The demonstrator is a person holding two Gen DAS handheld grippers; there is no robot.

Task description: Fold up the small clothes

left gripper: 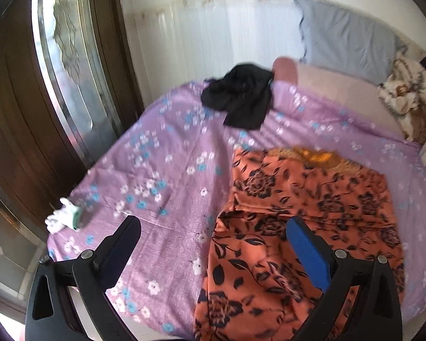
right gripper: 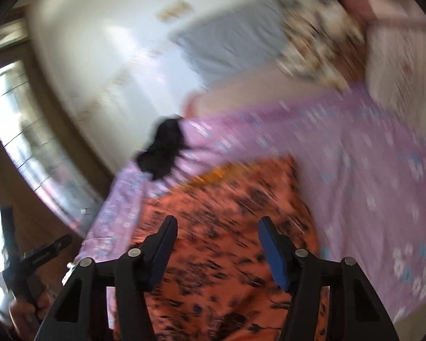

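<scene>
Garment approach: both claws hovered released above the orange floral garment (left gripper: pixel 284 227) on the bed (left gripper: pixel 162 153).
Left claw (left gripper: pixel 213 238) and right claw (right gripper: pixel 217 238) gripped nothing; the next move likely called for pinching its near edge.

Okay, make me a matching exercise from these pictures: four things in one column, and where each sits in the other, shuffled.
Things:
1. black garment
2. orange floral garment
3. grey pillow
4. white glove

Places:
A. against the wall at the head of the bed
B. left edge of the purple sheet
C. nearest, under the open left gripper
D. far end of the sheet

Pairs: 1-D, 2-C, 3-A, 4-B
</scene>
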